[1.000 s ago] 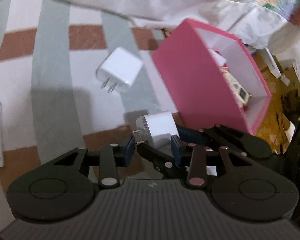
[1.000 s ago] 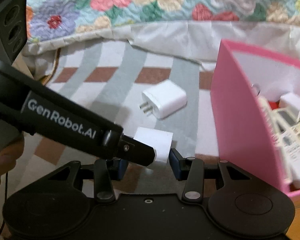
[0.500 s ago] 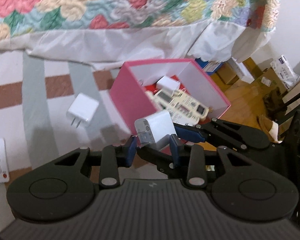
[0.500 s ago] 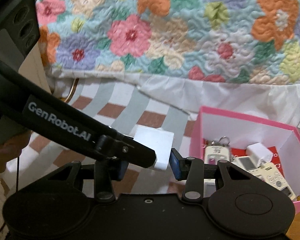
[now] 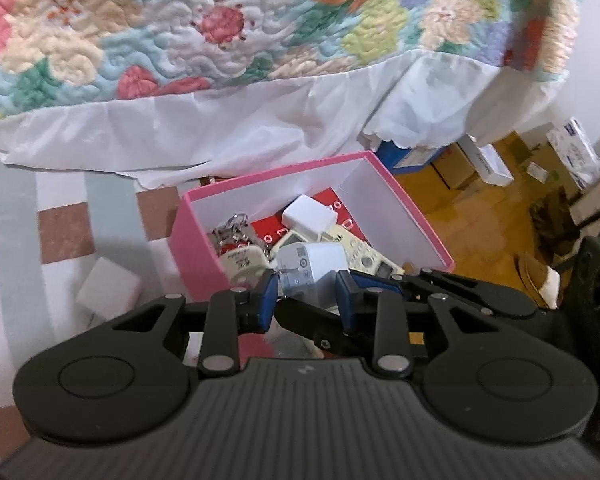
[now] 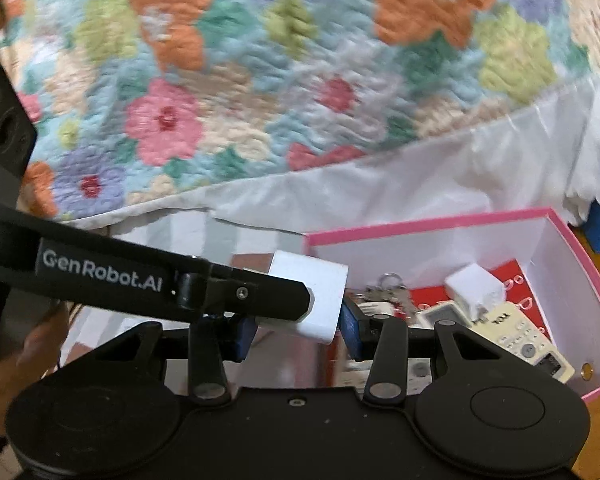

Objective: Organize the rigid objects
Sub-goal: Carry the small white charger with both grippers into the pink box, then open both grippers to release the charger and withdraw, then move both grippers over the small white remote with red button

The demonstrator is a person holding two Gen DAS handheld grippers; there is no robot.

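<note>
The left gripper and right gripper both clamp one white charger, held above the near edge of the pink box. The charger is a smooth, rounded plastic cube (printed label on one face). The cardboard box holds remotes, keys and another charger.

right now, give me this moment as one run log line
left gripper: shut on white charger | right gripper: shut on same charger | position: over pink box | second charger: on mat

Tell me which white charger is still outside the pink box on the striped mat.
The white charger on the mat left of the pink box. One lies inside; another is gripped by both grippers.
</note>
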